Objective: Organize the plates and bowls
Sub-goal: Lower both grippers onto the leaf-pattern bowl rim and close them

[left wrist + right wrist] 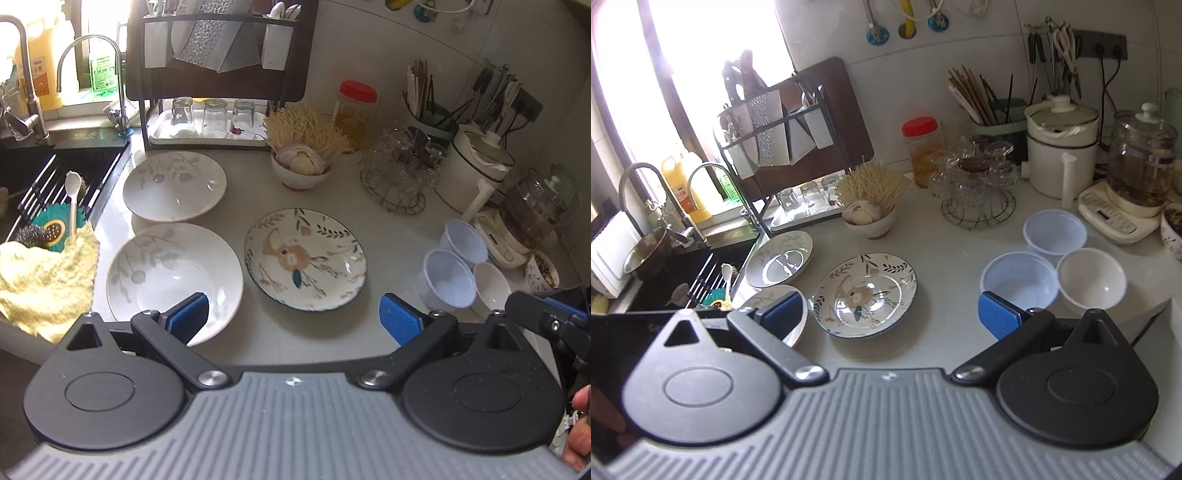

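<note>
While both grippers hover above it with nothing between their blue pads, the pale grey stone countertop [236,206] carries all the dishes. Largest are two white shallow plates with grey leaf prints, the far one [174,186] and the near one [173,277] lying beside the black sink [44,173], just apart. Right of them lies the round plate painted with an orange flower and a dark rim [306,258]. Further right, a cluster: two translucent bluish plastic bowls [1018,282] [1054,230] and a small white ceramic bowl [1091,278], close together. The left gripper [295,321] is spread wide over the near plate's edge; the right gripper [890,314] is likewise spread apart. Bottle labels by the window are too blurred to read.
</note>
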A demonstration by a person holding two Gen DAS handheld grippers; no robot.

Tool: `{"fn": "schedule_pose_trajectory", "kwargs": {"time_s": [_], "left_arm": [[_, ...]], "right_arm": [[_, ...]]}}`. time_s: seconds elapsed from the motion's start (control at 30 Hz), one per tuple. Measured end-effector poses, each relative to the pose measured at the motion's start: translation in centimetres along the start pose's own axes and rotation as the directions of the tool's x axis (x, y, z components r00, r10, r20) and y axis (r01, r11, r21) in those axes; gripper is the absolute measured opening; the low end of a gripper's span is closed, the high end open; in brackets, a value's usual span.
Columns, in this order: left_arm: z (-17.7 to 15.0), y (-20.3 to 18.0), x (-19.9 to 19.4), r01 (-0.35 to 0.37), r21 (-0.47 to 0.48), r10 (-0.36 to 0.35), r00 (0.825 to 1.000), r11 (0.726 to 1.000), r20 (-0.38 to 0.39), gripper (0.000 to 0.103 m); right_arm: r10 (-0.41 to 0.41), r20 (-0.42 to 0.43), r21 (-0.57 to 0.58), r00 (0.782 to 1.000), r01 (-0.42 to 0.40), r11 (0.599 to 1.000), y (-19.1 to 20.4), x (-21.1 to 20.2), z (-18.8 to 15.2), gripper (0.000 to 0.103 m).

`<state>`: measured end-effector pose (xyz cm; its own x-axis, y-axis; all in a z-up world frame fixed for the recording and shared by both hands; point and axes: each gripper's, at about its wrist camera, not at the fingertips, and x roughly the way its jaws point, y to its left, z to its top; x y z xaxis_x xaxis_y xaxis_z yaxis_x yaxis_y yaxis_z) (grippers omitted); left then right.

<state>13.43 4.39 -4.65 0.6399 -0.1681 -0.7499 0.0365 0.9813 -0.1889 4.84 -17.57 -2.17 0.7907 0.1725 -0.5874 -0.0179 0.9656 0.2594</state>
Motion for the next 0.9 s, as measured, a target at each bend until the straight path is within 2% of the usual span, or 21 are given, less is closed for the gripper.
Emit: {"fn": "schedule_pose_trajectory", "kwargs": {"time_s": [0.23, 0.4, 0.53, 0.63, 0.77, 0.9], "left_arm": [[3.8, 3.7, 3.2, 0.017, 0.002, -0.017, 1.000, 1.000, -0.015, 0.100], [5.4, 6.8, 5.5, 0.004, 0.017, -0.003, 1.000, 1.000, -0.024, 0.100], [6.2, 9.8, 7.7, -0.015, 0.017, 0.016, 0.999, 1.000, -0.047, 0.100], [6.7, 12.3, 9.4, -0.042, 0.019, 0.044, 0.994, 0.999, -0.098, 0.100], [7.3, 15.7, 11.3, -0.014, 0.001, 0.014, 0.989, 1.000, -0.149, 0.100], [7.4, 18.2, 13.2, -0.017, 0.024, 0.021, 0.981, 1.000, -0.191, 0.100]], "right_arm": [[0.065, -0.066, 0.019, 0.996, -0.064, 0.998, 2.6, 4.3, 1.5, 0.103], [0.072, -0.088, 0.007, 0.994, -0.072, 0.997, 4.7, 7.1, 2.4, 0.103], [0.038, -0.118, -0.016, 0.992, -0.040, 0.999, 6.4, 9.8, 2.5, 0.103], [0.025, -0.148, -0.014, 0.989, -0.027, 1.000, 7.3, 11.7, 2.0, 0.103], [-0.007, -0.196, -0.084, 0.981, -0.009, 0.996, 8.9, 14.3, 1.2, 0.103], [0.000, -0.259, -0.069, 0.966, -0.019, 0.997, 9.7, 16.2, 0.4, 0.102]]}}
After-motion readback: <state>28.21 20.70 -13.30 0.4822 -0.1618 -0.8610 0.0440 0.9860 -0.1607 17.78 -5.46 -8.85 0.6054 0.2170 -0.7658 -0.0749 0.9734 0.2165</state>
